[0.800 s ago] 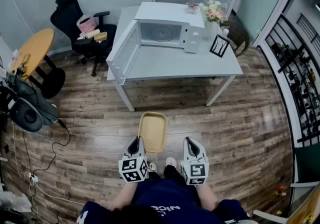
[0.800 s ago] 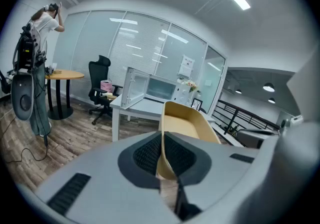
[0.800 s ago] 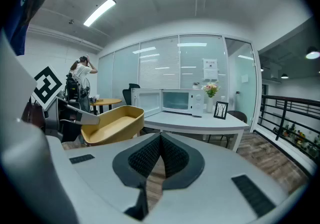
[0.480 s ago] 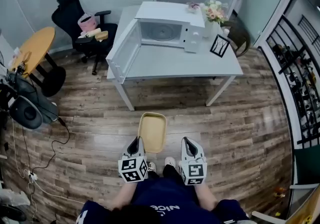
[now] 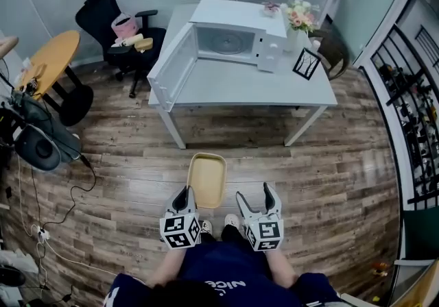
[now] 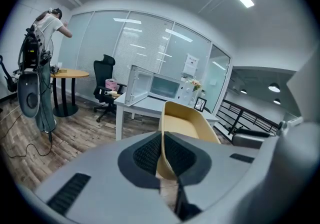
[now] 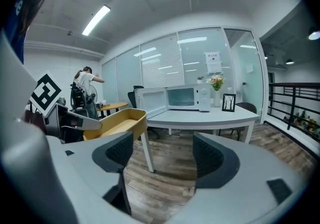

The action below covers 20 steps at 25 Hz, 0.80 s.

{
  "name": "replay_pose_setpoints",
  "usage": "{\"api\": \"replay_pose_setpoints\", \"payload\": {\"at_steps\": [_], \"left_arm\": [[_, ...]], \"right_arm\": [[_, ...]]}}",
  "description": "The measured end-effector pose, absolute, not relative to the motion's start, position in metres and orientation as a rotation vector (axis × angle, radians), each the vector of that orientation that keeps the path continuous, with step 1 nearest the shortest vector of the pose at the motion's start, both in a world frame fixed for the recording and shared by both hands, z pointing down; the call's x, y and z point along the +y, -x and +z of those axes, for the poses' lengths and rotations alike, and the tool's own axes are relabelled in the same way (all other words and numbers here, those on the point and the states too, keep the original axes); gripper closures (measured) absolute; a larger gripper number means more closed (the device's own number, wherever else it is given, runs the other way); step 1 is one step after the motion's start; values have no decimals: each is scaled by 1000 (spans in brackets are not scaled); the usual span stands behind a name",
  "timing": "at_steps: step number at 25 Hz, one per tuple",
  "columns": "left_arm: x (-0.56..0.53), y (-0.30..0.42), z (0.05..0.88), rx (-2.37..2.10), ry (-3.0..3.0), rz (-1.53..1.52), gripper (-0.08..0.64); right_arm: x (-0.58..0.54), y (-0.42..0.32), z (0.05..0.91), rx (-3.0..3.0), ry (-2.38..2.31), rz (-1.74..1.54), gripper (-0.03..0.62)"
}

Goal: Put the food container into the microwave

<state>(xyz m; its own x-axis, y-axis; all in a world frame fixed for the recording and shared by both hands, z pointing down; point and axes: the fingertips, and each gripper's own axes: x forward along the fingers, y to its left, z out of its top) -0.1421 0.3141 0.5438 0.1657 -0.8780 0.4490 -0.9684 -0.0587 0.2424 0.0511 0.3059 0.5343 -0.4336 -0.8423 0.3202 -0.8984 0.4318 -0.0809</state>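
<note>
I hold a long yellow food container (image 5: 207, 179) by its near rim with my left gripper (image 5: 184, 197), which is shut on it. In the left gripper view the container (image 6: 189, 122) stretches forward from the pinched jaws of the left gripper (image 6: 161, 152). My right gripper (image 5: 255, 194) stands open just right of the container and touches nothing; in its own view the right gripper (image 7: 162, 154) is empty and the container (image 7: 117, 120) hangs to its left. The white microwave (image 5: 233, 42) sits on a white table (image 5: 240, 90) ahead, with its door (image 5: 173, 69) swung wide open.
A flower vase (image 5: 298, 19) and a picture frame (image 5: 305, 63) stand right of the microwave. A black office chair (image 5: 113, 21), a round wooden table (image 5: 46, 64) and black equipment (image 5: 34, 142) with floor cables are at the left. A person (image 6: 45, 68) stands there. A railing (image 5: 411, 120) lines the right.
The right gripper's fingers, close together before, now stand spread apart beside the container. The view has crept slightly toward the table. The left gripper keeps its hold.
</note>
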Motion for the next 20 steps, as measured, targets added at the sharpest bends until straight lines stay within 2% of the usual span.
{"api": "replay_pose_setpoints", "payload": {"at_steps": [2,6,20], "left_arm": [[313,142,545,-1749,-1962,247,543],[307,139,545,-1758,-1958,238,543],[294,113,545,-1821,-1892,200,543]], "right_arm": [[304,-54,535,-2454,-1526,347,194],[298,-64,538,-2448,-1532,346,160],[269,-88,538,-2508,-1423,326,170]]}}
